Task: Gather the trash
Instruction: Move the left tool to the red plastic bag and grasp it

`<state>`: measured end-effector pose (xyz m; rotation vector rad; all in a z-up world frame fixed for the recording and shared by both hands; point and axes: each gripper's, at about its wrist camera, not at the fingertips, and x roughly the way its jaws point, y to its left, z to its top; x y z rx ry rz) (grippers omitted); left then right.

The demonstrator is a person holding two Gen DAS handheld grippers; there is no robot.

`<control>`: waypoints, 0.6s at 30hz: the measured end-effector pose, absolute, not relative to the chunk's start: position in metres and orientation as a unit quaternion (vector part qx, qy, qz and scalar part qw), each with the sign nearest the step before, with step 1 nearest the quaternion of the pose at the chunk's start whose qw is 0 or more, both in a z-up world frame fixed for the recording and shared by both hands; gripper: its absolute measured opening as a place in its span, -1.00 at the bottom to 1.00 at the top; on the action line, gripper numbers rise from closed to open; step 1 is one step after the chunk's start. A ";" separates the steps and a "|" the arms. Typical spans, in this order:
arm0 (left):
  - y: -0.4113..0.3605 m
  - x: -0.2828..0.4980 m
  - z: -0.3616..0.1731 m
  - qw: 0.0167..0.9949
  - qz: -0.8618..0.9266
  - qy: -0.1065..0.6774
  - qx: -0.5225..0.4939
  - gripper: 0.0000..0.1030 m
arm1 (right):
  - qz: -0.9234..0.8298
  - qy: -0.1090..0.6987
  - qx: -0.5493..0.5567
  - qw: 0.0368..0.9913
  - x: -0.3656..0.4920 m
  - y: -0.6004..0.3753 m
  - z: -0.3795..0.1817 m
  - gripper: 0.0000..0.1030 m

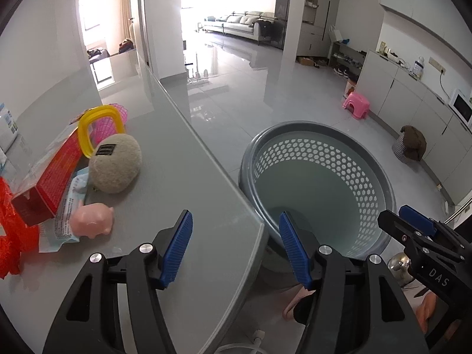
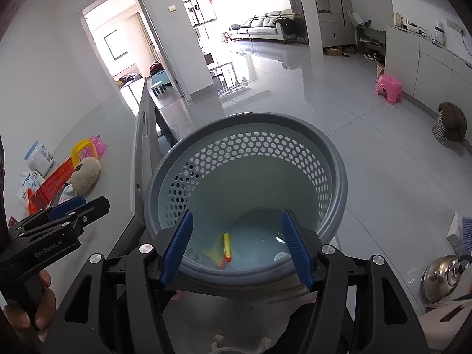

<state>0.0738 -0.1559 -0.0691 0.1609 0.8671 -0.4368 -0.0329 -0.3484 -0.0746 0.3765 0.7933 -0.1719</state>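
A household clear-up is sitting at an early stage: the right gripper [image 2: 236, 247], at the lower centre of its frame, is hovering over the grey perforated basket [image 2: 336, 159] with its blue fingers [image 2: 177, 247] spread wide and holding nothing, while a small yellow and orange piece [image 2: 226, 246] is lying on the basket floor, the only thing that appears to be collected so far. The left gripper [image 1: 236, 247] is pointing across the corner of the grey worktop [image 1: 183, 183] at lower centre, its fingers likewise standing apart and empty. Most of the job looks to be waiting at the left of that frame, where a heap is lying well apart from the basket: a red carton [image 1: 56, 174], a printed blue and white wrapper [image 1: 67, 218], a crumpled orange-red bag [image 1: 11, 236], a pink pig-shaped figure [image 1: 93, 224], a beige stone-shaped cushion [image 1: 115, 166] and a yellow-rimmed pink net [image 1: 100, 128]. Which of these count as trash is a matter of judgement. Readable writing is scarce: "DAS" is showing on the right gripper's body at the lower right of the left view, "GenRobot.AI" on the left gripper's body at the lower left of the right view; the wrapper's small print is too fine to read.
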 end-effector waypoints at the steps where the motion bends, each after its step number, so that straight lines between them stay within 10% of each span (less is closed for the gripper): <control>1: -0.150 0.072 -0.067 0.883 -0.208 0.413 0.075 0.17 | -0.079 0.383 0.180 0.903 -0.032 -0.343 -0.073 0.18; 18: -0.028 0.055 -0.039 0.916 -0.130 0.379 0.038 0.34 | 0.010 0.373 0.128 0.919 -0.003 -0.234 -0.055 0.32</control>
